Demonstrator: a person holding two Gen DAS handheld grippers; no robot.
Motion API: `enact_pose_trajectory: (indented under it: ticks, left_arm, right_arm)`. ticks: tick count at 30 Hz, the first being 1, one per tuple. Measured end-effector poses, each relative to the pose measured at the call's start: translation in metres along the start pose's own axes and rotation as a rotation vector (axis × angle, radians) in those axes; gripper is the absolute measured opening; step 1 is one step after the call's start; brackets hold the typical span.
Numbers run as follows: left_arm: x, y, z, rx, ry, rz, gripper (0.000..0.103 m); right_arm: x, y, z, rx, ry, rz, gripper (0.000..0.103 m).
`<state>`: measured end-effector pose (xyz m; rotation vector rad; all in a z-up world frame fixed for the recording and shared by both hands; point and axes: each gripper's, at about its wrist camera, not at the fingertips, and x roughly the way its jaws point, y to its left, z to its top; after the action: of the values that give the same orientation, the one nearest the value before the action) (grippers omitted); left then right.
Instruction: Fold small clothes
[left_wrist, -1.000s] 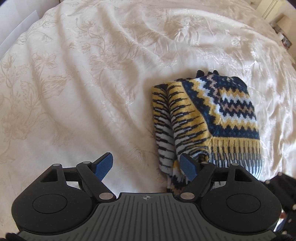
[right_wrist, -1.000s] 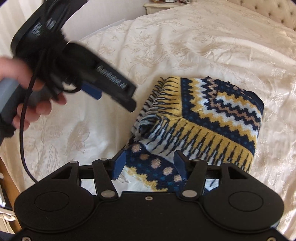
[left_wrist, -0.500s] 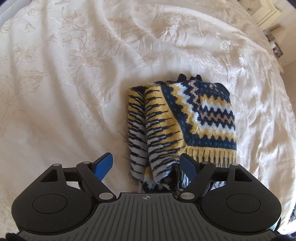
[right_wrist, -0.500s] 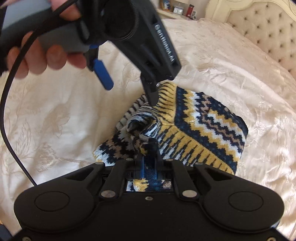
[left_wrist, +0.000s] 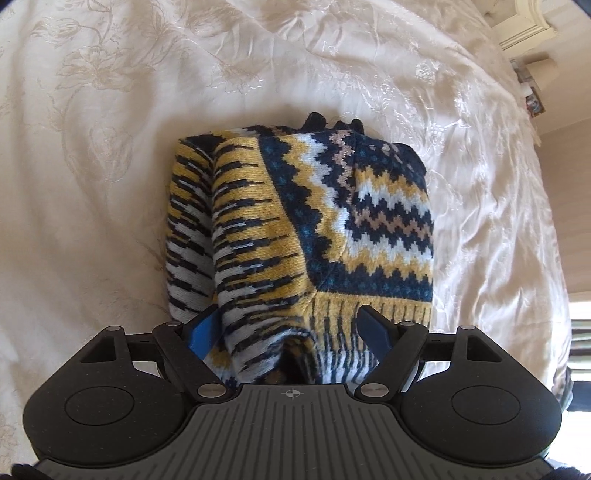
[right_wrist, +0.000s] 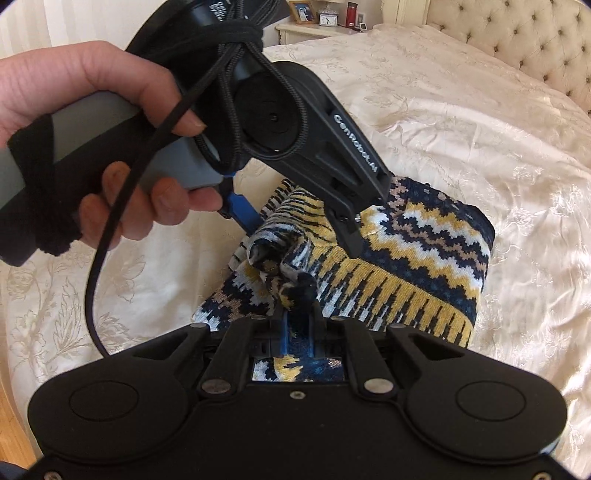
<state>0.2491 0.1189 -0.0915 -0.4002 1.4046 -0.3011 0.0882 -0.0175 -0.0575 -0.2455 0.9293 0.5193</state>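
Observation:
A small knitted garment (left_wrist: 325, 221) in navy, yellow and white zigzags lies folded on the cream bedspread (left_wrist: 110, 147). My left gripper (left_wrist: 288, 325) is open, its blue fingers straddling the striped near end of the garment. In the right wrist view the same garment (right_wrist: 417, 251) lies ahead, and my right gripper (right_wrist: 297, 325) is shut on a bunched near fold of it. The left gripper (right_wrist: 299, 225) shows there from the side, held by a hand (right_wrist: 92, 110), its fingers (right_wrist: 242, 214) down over the garment's striped end.
The floral cream bedspread (right_wrist: 461, 110) spreads all around the garment. A tufted headboard (right_wrist: 517, 40) stands at the back right, and a nightstand (right_wrist: 317, 26) with a clock and frames sits behind. A black cable (right_wrist: 110, 240) loops from the left gripper's handle.
My left gripper has moved in from the left and down until its open fingers straddle the garment's near end. The right gripper went from open to shut on the near fold.

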Motion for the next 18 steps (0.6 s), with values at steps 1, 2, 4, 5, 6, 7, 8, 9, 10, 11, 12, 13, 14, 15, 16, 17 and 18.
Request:
enact_pose_trajectory:
  ticks: [1,2,4,5,6,7,8,9,10,11,12,13,14,15,16,17,18]
  left_arm:
    - [0.002,-0.001,0.000,0.002,-0.011,-0.010,0.064]
    - [0.002,-0.002,0.000,0.006,-0.024,-0.003,0.056]
    - [0.003,-0.007,0.001,0.040,-0.059,0.056,0.016]
    - [0.002,-0.008,0.000,0.057,-0.067,0.066,0.016]
    - [0.000,-0.009,-0.001,0.065,-0.080,0.068,0.013]
    - [-0.004,-0.009,-0.002,0.068,-0.099,0.068,0.012]
    - [-0.011,-0.011,-0.005,0.080,-0.130,0.072,0.012]
    - [-0.020,-0.014,-0.008,0.100,-0.164,0.076,0.012]
    - [-0.029,-0.016,-0.012,0.122,-0.196,0.075,0.011]
    - [-0.037,-0.016,-0.015,0.141,-0.224,0.073,0.011]
    - [-0.042,-0.016,-0.017,0.155,-0.242,0.076,0.011]
    - [-0.043,-0.013,-0.018,0.159,-0.238,0.083,0.012]
    - [-0.041,-0.008,-0.017,0.154,-0.224,0.093,0.012]
    - [-0.036,-0.002,-0.016,0.141,-0.208,0.109,0.012]
    - [-0.030,0.004,-0.016,0.125,-0.195,0.129,0.012]
    - [-0.024,0.010,-0.015,0.113,-0.184,0.148,0.012]
    - [-0.020,0.016,-0.015,0.103,-0.181,0.164,0.012]
  right_arm:
    - [0.000,0.000,-0.001,0.003,0.001,0.002,0.016]
    - [0.001,0.000,-0.001,0.006,0.002,0.002,0.016]
    - [0.001,-0.001,-0.001,0.015,0.004,0.004,0.016]
    - [0.001,-0.002,-0.001,0.021,0.003,0.007,0.016]
    - [0.000,-0.002,-0.001,0.029,0.001,0.010,0.016]
    - [-0.001,-0.003,-0.001,0.035,-0.003,0.012,0.016]
    - [-0.004,-0.004,0.001,0.045,-0.011,0.019,0.016]
    - [-0.007,-0.004,0.002,0.057,-0.021,0.031,0.016]
    - [-0.009,-0.004,0.004,0.069,-0.031,0.044,0.016]
    - [-0.011,-0.003,0.006,0.079,-0.037,0.059,0.016]
    - [-0.010,-0.002,0.008,0.083,-0.036,0.074,0.016]
    - [-0.006,0.000,0.009,0.082,-0.029,0.083,0.016]
    - [0.000,0.003,0.010,0.075,-0.015,0.091,0.016]
    - [0.008,0.007,0.010,0.065,0.002,0.100,0.016]
    - [0.016,0.010,0.009,0.059,0.019,0.111,0.016]
    - [0.024,0.013,0.008,0.058,0.035,0.123,0.016]
    - [0.032,0.015,0.007,0.058,0.055,0.139,0.016]
